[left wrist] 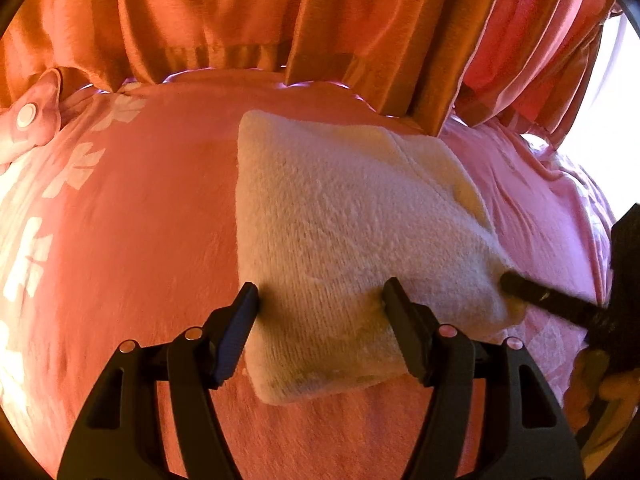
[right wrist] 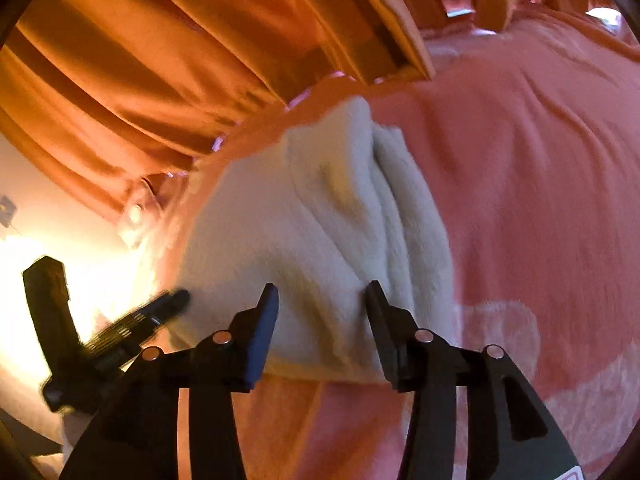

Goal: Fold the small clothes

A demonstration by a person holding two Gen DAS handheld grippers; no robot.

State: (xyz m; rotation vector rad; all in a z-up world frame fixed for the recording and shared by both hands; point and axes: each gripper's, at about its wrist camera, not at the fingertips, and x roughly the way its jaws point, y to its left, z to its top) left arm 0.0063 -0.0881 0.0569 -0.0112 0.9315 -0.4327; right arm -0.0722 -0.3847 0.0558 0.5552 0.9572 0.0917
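A cream fleece garment (left wrist: 352,224) lies folded into a thick rectangle on the pink bedspread (left wrist: 152,220). My left gripper (left wrist: 320,292) is open, its fingers straddling the garment's near edge. The right gripper's black finger (left wrist: 536,292) touches the garment's right corner. In the right wrist view the same garment (right wrist: 320,224) shows stacked folds. My right gripper (right wrist: 322,294) is open over its near edge. The left gripper's finger (right wrist: 160,308) shows blurred at the garment's left side.
Orange curtains (left wrist: 248,16) hang along the far edge of the bed and also show in the right wrist view (right wrist: 160,60). A pink flower-shaped cushion (left wrist: 30,116) lies at the far left. A bright window (left wrist: 608,120) is at the right.
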